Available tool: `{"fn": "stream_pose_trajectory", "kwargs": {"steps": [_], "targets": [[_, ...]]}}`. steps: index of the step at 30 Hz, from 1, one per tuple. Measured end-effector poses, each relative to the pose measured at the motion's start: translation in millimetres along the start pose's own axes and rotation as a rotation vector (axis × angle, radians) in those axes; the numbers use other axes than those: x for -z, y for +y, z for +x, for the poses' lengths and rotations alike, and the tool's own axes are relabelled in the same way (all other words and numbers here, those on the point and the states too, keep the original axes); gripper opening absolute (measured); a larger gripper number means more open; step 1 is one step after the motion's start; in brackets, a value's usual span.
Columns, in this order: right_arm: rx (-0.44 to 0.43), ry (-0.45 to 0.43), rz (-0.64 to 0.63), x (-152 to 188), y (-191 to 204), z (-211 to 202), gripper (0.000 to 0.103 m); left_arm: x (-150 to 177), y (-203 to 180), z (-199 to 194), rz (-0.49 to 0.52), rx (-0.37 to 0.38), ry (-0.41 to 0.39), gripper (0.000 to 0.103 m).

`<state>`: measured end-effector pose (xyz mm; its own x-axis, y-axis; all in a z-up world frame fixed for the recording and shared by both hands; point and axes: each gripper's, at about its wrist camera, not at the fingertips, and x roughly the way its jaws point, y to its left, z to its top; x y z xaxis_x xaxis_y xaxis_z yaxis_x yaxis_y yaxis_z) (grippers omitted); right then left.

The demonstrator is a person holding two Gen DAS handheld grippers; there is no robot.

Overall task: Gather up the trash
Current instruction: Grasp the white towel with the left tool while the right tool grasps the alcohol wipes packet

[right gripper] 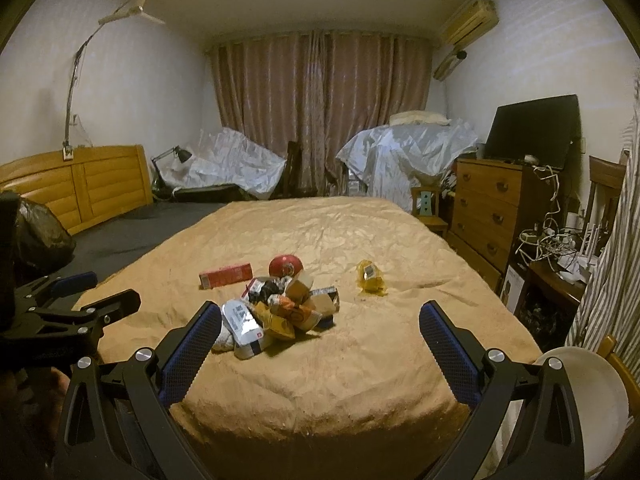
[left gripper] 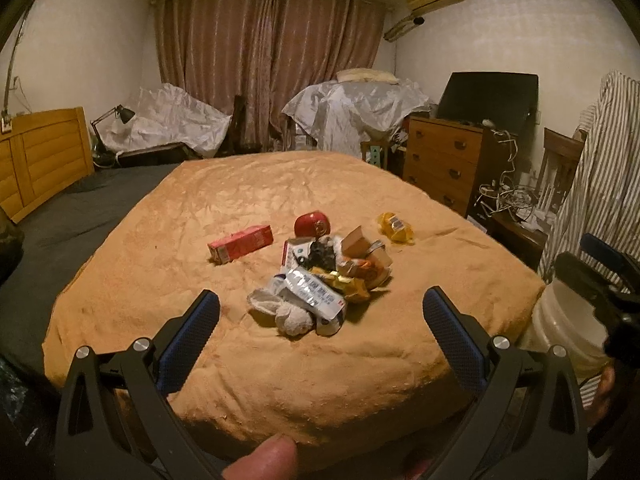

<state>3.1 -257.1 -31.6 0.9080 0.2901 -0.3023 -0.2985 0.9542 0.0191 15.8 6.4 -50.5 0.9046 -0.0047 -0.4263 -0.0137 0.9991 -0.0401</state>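
A heap of trash [left gripper: 320, 276] [right gripper: 280, 312] lies on the tan bedspread [left gripper: 280, 360]: wrappers, small cartons, crumpled tissue. A red carton [left gripper: 240, 243] [right gripper: 226, 275] lies to its left. Behind the heap sits a red round object [left gripper: 313, 223] [right gripper: 285, 265], and a yellow wrapper [left gripper: 395, 227] [right gripper: 371, 277] lies to the right. My left gripper [left gripper: 320, 320] hangs open just short of the heap, nothing between its fingers. My right gripper [right gripper: 320, 326] is open too, above the bed's near end. A white bucket [left gripper: 568, 324] [right gripper: 588, 396] stands off the bed's right corner.
A wooden dresser [left gripper: 444, 160] with a dark screen stands right of the bed, beside tangled cables [left gripper: 508, 196]. Striped cloth [left gripper: 600, 168] hangs at far right. A dark bag [right gripper: 40, 236] and a wooden headboard [left gripper: 44, 156] are at left. Plastic-covered furniture lines the curtains.
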Motion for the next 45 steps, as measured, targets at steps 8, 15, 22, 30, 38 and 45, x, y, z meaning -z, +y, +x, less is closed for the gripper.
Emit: {"fn": "stream_pose_trajectory", "kwargs": {"steps": [8, 15, 22, 30, 38, 45], "targets": [[-0.028, 0.118, 0.019, 27, -12, 51, 0.099, 31, 43, 97, -0.048, -0.006, 0.281, 0.098], [-0.047, 0.236, 0.040, 50, -24, 113, 0.099, 52, 52, 198, -0.067, 0.018, 0.472, 0.098], [-0.127, 0.333, 0.047, 63, -18, 164, 0.099, 44, 89, 225, -0.071, -0.073, 0.486, 0.098], [-0.390, 0.427, -0.047, 66, 40, 237, 0.062, 41, 163, 200, -0.156, -0.159, 0.454, 0.098], [-0.424, 0.499, -0.221, 56, 95, 329, 0.062, 52, 160, 187, -0.134, -0.139, 0.473, 0.098], [-0.400, 0.562, -0.333, 65, 131, 376, 0.062, 52, 160, 196, -0.168, -0.125, 0.461, 0.098]]}}
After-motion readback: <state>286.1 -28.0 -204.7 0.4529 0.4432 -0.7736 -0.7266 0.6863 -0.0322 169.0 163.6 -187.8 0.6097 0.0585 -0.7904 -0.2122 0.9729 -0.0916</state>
